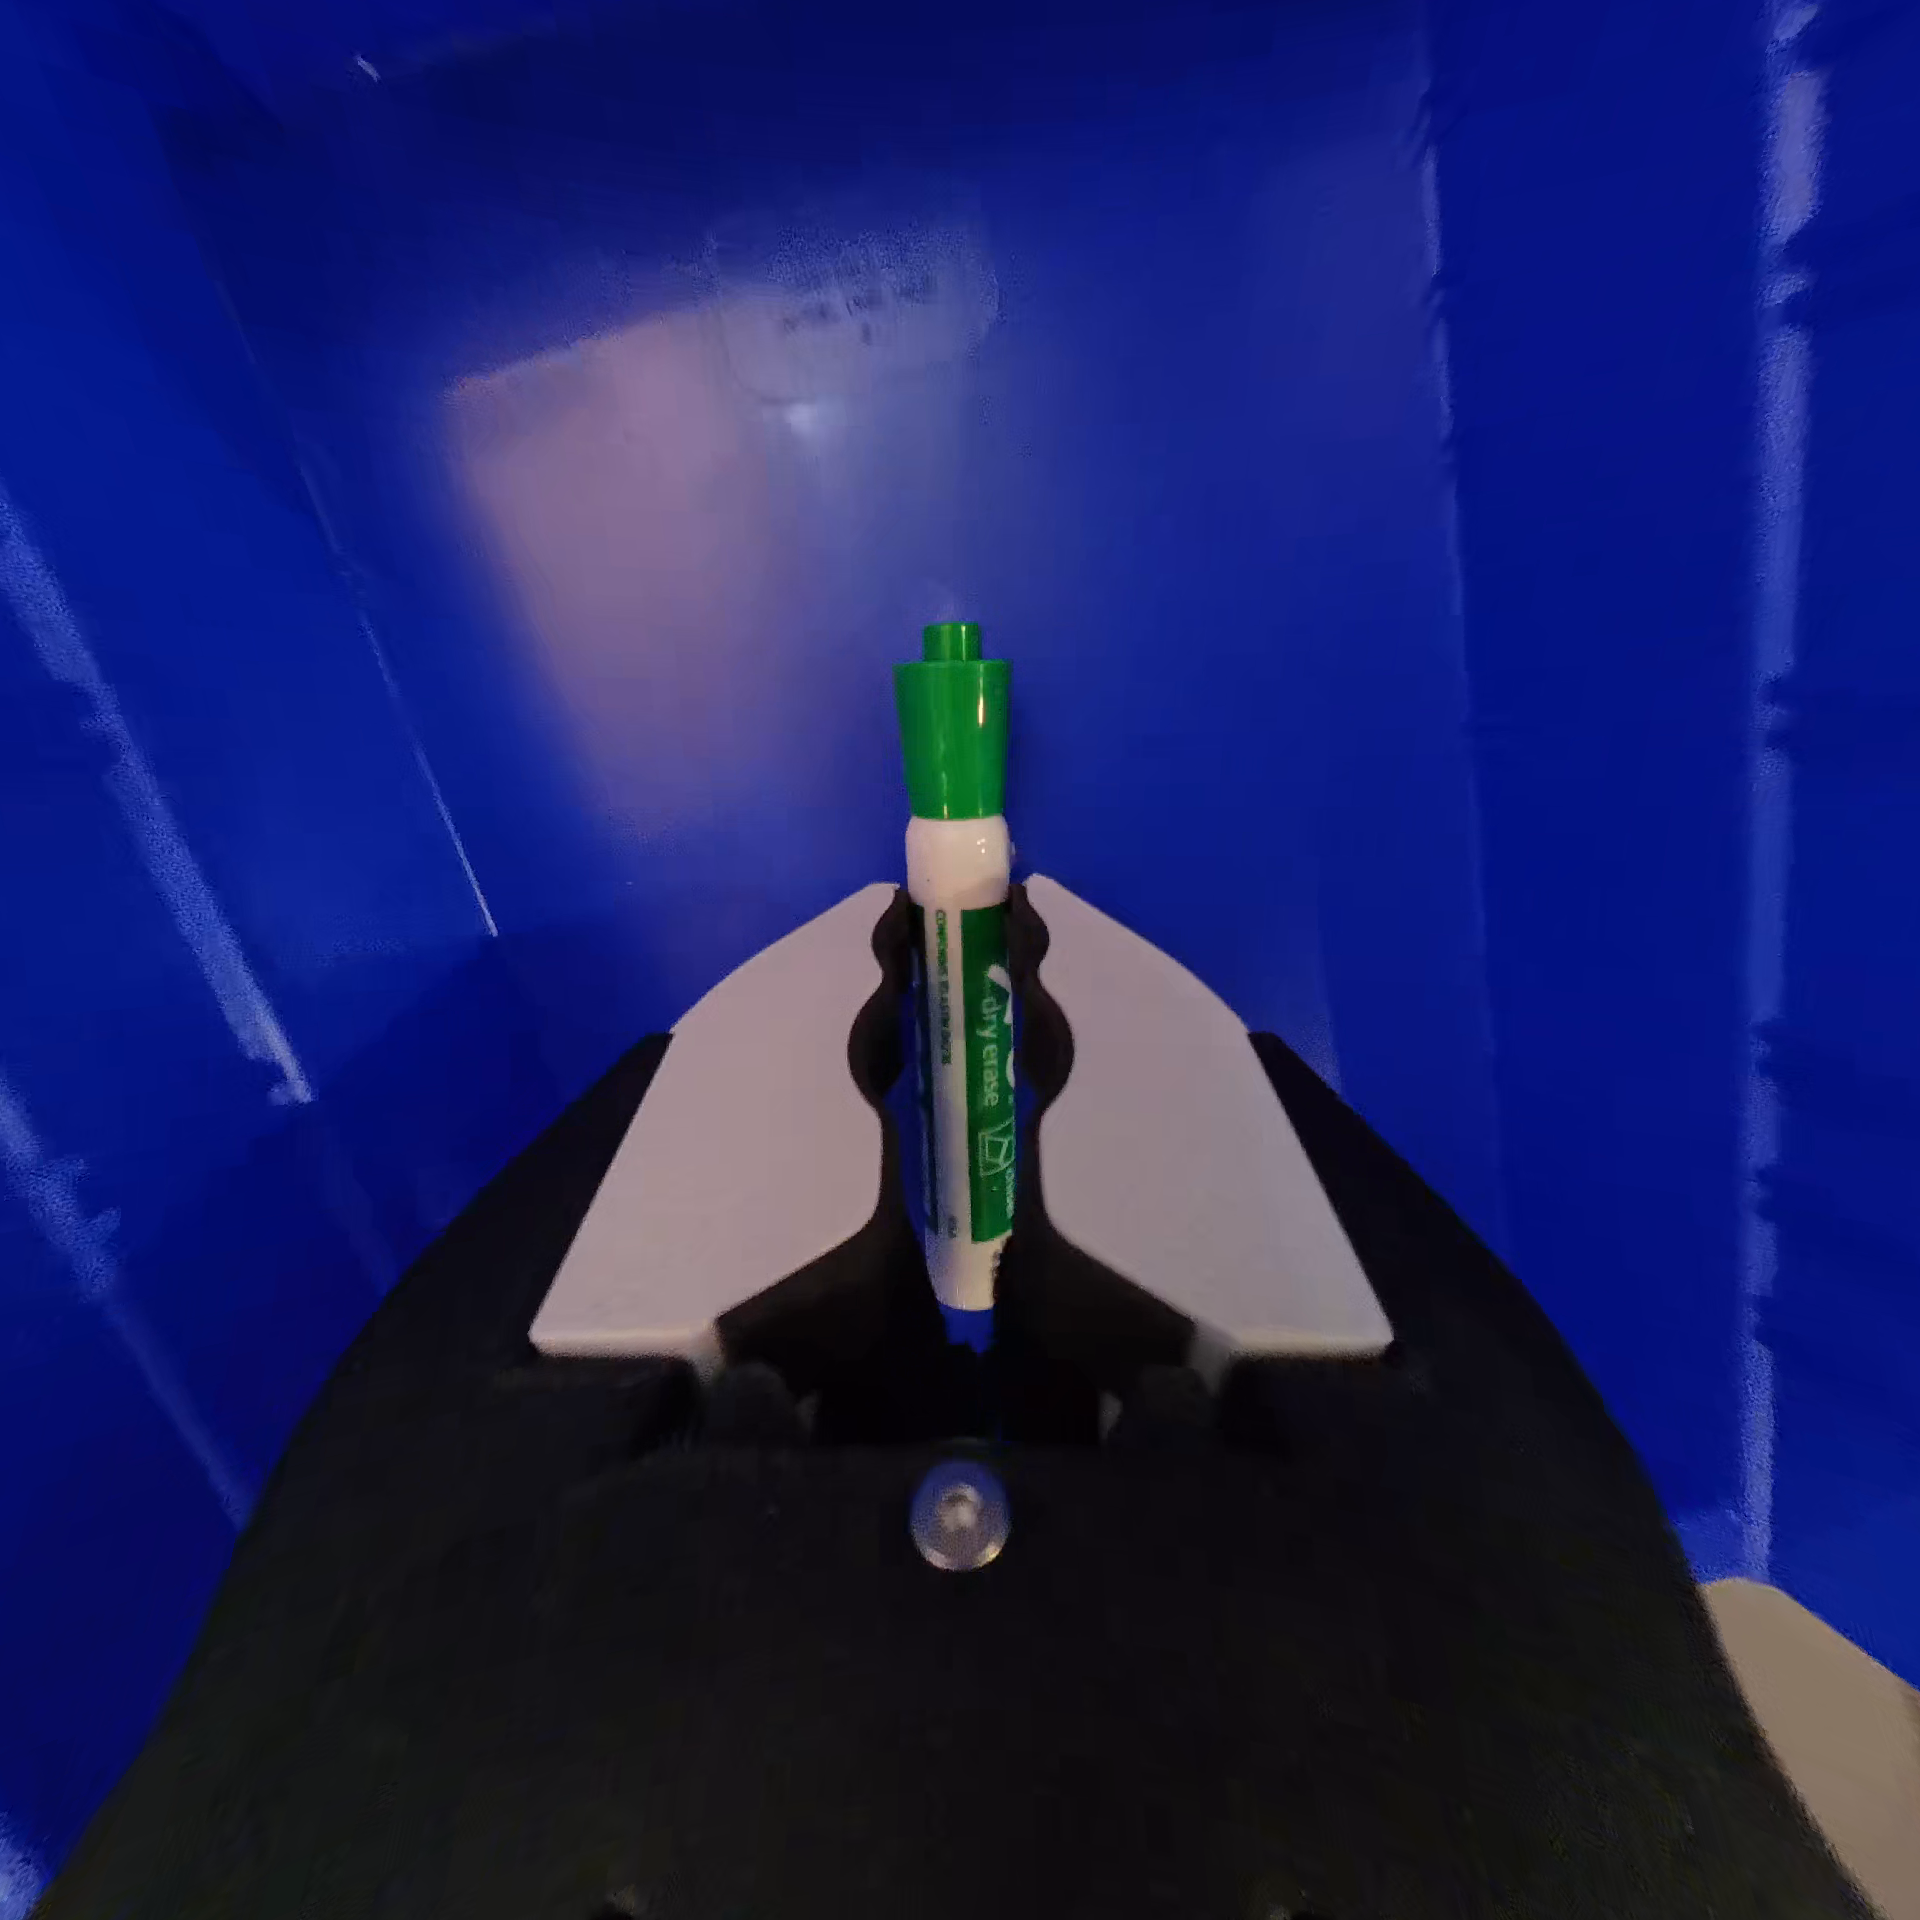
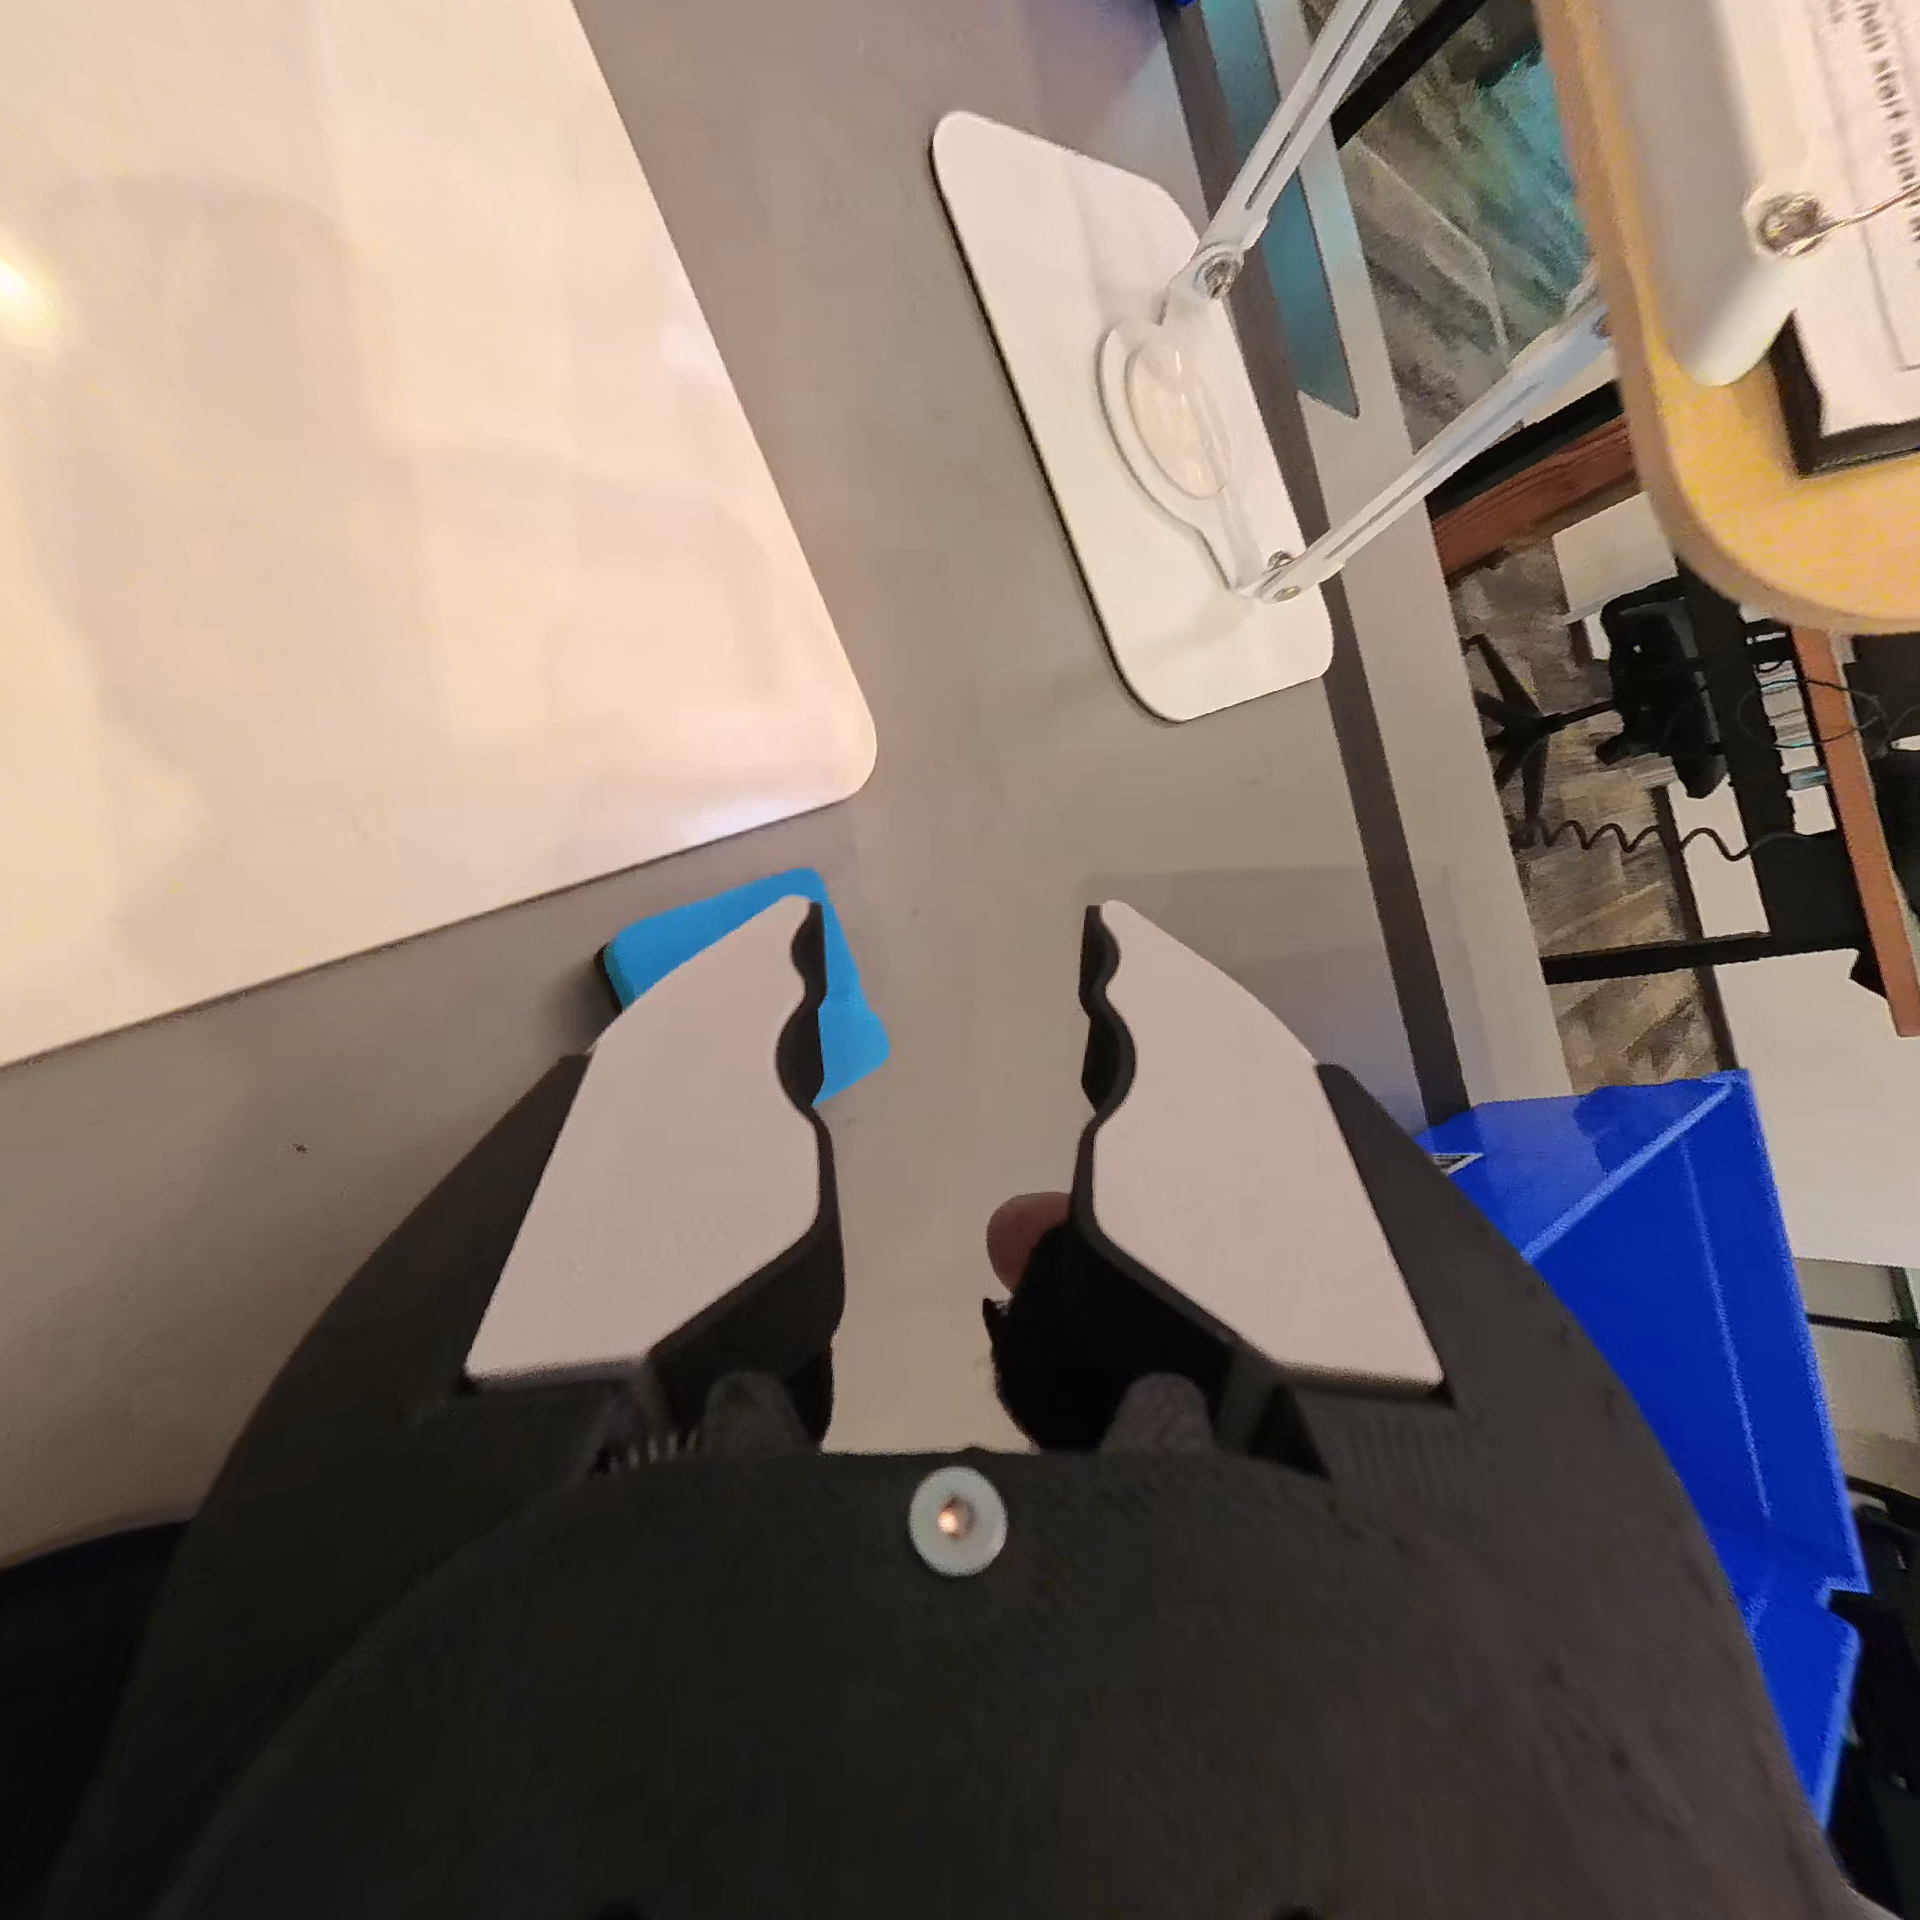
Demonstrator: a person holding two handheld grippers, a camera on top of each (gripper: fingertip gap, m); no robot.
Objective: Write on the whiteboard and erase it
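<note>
In the left wrist view my left gripper (image 1: 961, 914) is shut on a dry-erase marker (image 1: 958, 935) with a white barrel and a green cap. The marker lies along the fingers with its cap pointing forward, inside a blue bin (image 1: 520, 520). In the right wrist view my right gripper (image 2: 951, 925) is open and empty above the grey table (image 2: 987, 779). A light blue eraser (image 2: 748, 925) lies on the table, partly under the left finger (image 2: 686, 1091). The white whiteboard (image 2: 364, 468) lies flat at the upper left, its surface blank.
A white stand base (image 2: 1122, 416) with a thin white arm sits near the table's right edge. The blue bin (image 2: 1662, 1351) stands beside the table at the lower right. A wooden clipboard with paper (image 2: 1745, 312) is at the top right. Chairs and a floor lie beyond. Spacing between my two grippers at the tips: around 55 cm.
</note>
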